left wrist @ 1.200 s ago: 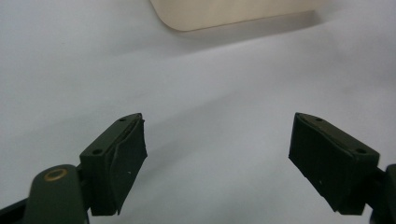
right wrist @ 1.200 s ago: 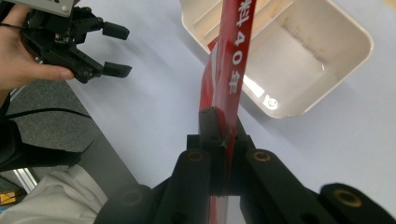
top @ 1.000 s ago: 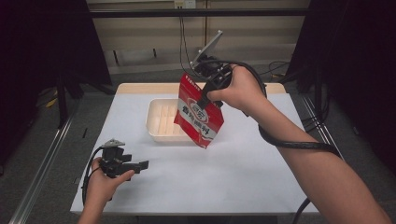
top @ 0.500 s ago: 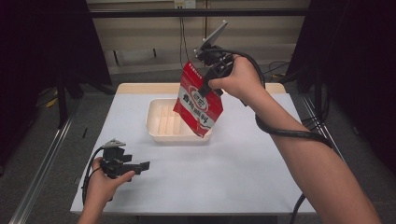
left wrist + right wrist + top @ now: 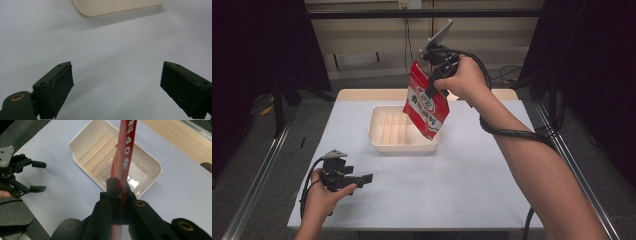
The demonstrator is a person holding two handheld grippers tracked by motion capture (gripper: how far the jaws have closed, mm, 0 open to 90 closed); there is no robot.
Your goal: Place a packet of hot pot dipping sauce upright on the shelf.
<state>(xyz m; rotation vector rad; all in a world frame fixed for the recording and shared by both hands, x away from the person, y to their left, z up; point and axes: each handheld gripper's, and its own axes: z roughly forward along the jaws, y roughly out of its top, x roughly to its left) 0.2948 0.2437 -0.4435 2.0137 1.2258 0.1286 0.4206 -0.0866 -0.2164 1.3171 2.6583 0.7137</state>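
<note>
— Packet (image 5: 427, 102), red, hanging in the air above the far right part of the white tray (image 5: 382, 142); clamped by its top edge in the right gripper (image 5: 435, 80), jaws pressed tight on the thin seam. Lower corner dangling just over the tray's right end, not touching it, as far as can be judged from above.

— And the left gripper (image 5: 362, 178)?

— Resting low near the front left corner of the table (image 5: 472, 190), well apart from the tray. Jaws wide apart, nothing between them but bare white surface.

— Tray itself?

— Toward the far middle of the table, ribbed inside, apparently empty save for something glossy near one end; hard to tell what.

— Risks from here?

— Probably a slip: only a narrow strip of slick film pinched, whole weight of the packet hanging below, so a jolt or quick swing could pull it free. Also a swinging lower corner catching the tray's rim and nudging or tipping the light tray, with nothing steadying it. Released from this height, likely to land half on the rim and slide out onto the table. Safer, by this reading: lower slowly, centre over the tray, then open.
</note>
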